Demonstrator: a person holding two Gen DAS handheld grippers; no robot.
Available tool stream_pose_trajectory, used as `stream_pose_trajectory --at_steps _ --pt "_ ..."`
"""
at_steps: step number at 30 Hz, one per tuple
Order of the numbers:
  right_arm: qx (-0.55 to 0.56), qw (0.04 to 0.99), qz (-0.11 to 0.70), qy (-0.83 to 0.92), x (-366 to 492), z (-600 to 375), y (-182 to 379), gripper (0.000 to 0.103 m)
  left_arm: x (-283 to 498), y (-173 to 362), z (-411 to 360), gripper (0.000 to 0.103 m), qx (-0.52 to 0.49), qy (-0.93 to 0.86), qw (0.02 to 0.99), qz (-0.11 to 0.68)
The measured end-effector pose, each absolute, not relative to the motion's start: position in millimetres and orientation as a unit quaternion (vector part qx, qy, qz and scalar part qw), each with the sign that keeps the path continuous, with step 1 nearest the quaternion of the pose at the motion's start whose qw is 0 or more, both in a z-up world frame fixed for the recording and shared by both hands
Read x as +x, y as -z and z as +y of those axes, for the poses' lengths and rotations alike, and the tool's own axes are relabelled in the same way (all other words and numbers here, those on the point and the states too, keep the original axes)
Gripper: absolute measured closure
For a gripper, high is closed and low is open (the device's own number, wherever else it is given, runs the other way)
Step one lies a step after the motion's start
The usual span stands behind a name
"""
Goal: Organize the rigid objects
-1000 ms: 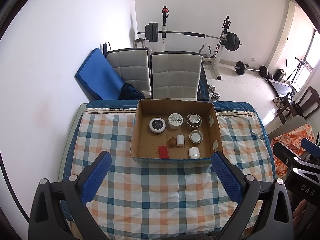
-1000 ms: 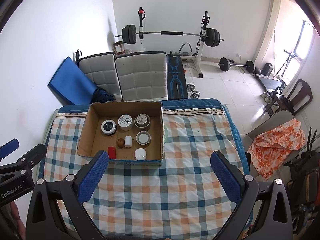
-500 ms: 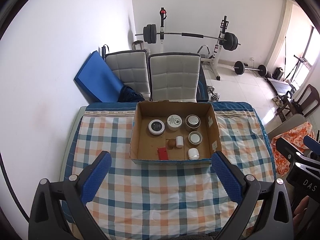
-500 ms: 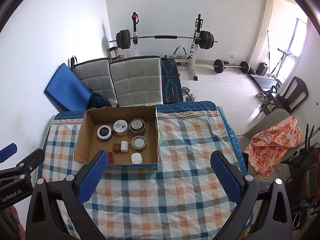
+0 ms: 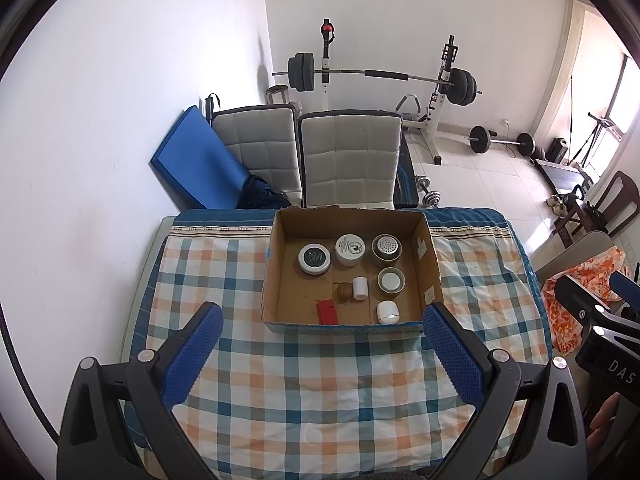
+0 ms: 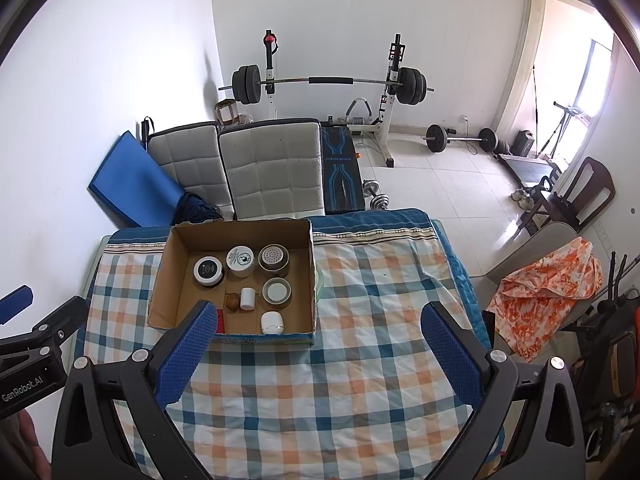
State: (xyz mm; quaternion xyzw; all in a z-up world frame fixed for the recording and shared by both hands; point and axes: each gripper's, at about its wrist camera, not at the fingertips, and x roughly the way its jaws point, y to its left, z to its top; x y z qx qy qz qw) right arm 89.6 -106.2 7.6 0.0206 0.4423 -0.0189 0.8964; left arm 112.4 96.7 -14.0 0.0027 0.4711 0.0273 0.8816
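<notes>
Eight small bits sit crowded in the cardboard box (image 5: 434,276), so with my left gripper (image 5: 320,354) and right gripper (image 6: 318,354) spread wide and empty, I'd guess reaching in knocks a neighbor over.

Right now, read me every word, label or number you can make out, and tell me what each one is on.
"GenRobot.AI": on the left claw's black body, at the left edge of the right wrist view.
"DAS": cut off by the frame edge, on the right claw's body in the left wrist view.
White jar lid, black jar lid, weight bench: printing too small to read.
</notes>
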Motion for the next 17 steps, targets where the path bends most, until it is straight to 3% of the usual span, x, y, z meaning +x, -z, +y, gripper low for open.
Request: stream_pose_trajectory --at_steps 17 --pt "0.021 0.897 0.441 0.022 88.7 -106.9 -9.2 0.000 115.2 9.9 100.8 0.000 0.001 -0.026 0.883 0.469"
